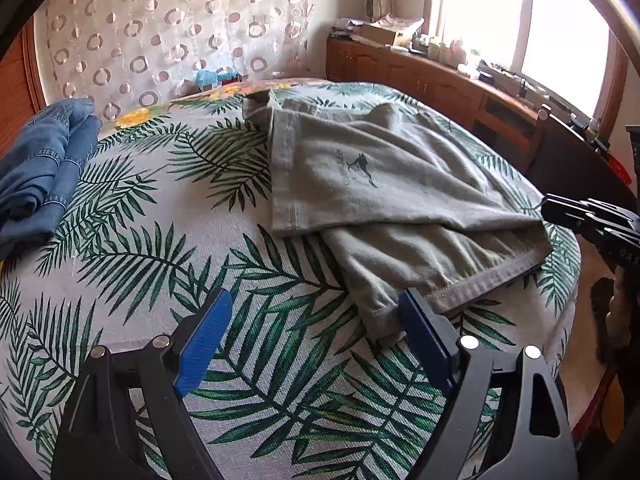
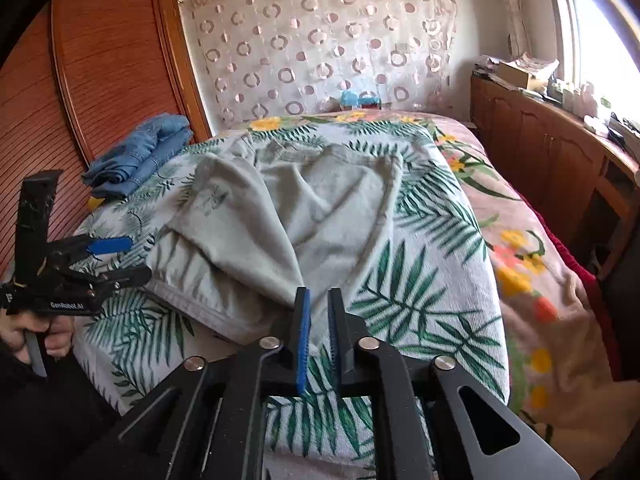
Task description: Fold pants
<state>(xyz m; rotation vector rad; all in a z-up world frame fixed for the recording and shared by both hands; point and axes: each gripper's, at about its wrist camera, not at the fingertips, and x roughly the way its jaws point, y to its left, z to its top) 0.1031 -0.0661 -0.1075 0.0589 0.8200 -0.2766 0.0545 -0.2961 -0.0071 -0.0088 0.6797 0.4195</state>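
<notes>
The left gripper (image 1: pixel 316 312) had its blue fingers (image 1: pixel 206 344) spread wide apart with nothing between them. They hung over the leafy bedspread (image 1: pixel 160 200), and the right finger sat just beside the near hem of the pants (image 1: pixel 384 184). The right gripper (image 2: pixel 318 304) had its fingers only a little apart, holding nothing, by the near edge of the pants. The pants were pale grey-green, folded over and a bit wrinkly, with a small dark picture on them. They lay on the bed. Blue jeans (image 1: pixel 40 176) sat bunched at the far left.
</notes>
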